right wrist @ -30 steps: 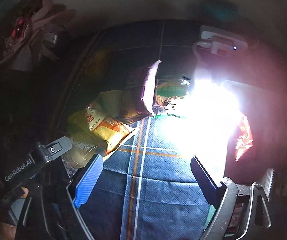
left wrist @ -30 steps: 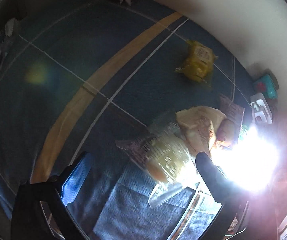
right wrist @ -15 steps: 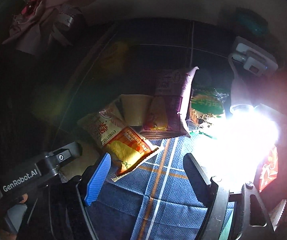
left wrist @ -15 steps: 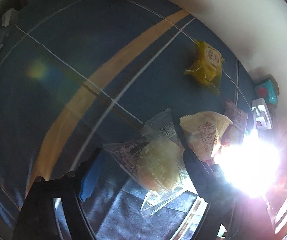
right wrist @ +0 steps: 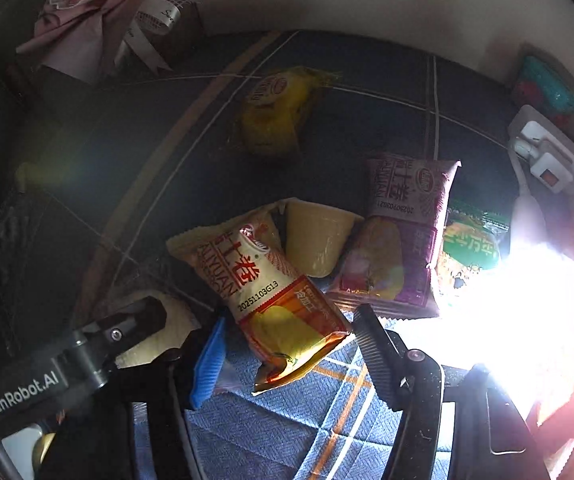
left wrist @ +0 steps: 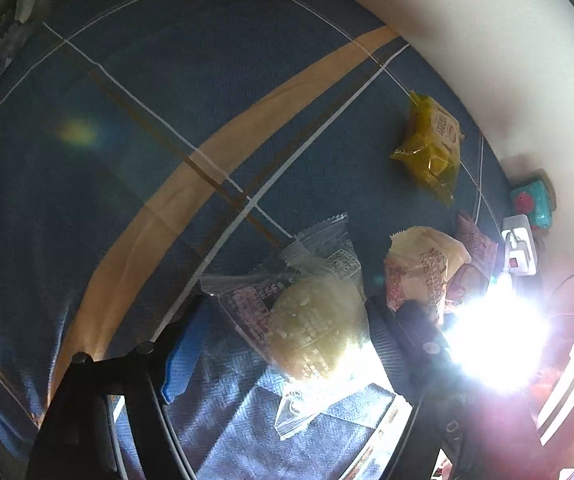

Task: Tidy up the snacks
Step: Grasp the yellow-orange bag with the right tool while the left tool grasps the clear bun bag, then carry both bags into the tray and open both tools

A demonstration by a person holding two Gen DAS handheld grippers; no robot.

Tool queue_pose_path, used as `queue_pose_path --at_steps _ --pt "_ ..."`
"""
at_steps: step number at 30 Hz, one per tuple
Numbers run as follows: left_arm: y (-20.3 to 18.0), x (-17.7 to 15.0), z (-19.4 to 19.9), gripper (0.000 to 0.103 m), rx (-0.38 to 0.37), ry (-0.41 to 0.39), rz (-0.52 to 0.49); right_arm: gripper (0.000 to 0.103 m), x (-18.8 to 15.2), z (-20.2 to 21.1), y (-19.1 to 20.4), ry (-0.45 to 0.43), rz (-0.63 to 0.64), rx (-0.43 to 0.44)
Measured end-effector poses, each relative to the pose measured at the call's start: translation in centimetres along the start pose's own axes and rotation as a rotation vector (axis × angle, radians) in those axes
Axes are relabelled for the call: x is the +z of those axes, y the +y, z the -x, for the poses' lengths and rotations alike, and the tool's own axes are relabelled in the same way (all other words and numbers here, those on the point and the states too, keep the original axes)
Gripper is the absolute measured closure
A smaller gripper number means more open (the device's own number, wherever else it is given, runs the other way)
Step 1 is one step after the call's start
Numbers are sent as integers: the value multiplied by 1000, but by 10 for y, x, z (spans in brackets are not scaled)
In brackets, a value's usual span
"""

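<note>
The clear bun pack on the cloth is straddled by the wide-open left gripper, best closed squarely across its middle; the orange pack is likewise straddled by the wide right gripper.

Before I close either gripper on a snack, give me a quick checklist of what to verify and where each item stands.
1. Left gripper open: ok.
2. Clear-wrapped bread packet between the left fingers: ok.
3. Right gripper open: ok.
4. Orange and white snack packet between the right fingers: ok.
5. Fingers actually touching the packets: cannot tell.
6. Glare from the lamp hiding snacks on the right: not ok.
</note>
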State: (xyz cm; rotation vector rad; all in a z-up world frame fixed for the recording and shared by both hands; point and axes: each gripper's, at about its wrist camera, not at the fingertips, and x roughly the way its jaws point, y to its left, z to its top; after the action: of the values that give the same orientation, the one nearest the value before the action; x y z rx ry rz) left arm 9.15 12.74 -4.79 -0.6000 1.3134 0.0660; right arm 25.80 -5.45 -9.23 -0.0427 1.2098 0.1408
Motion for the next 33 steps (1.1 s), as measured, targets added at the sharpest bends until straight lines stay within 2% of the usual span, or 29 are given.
queue_pose_path --at_steps 3,4,8,23,33 --pt "-1 -1 0 42 -42 5 6 45 -1 -2 1 -1 11 -3" --pt "-1 -2 1 46 -50 7 7 54 -2 -2 2 0 22 2" --pt "-5 -5 1 51 -48 2 1 56 -9 -2 2 3 14 19" --pt "-22 -12 5 54 -37 -20 -3 58 -35 9 -34 20 -61 88" --pt "-49 -30 26 54 -64 -55 -80 58 -55 31 -60 -1 -89 95"
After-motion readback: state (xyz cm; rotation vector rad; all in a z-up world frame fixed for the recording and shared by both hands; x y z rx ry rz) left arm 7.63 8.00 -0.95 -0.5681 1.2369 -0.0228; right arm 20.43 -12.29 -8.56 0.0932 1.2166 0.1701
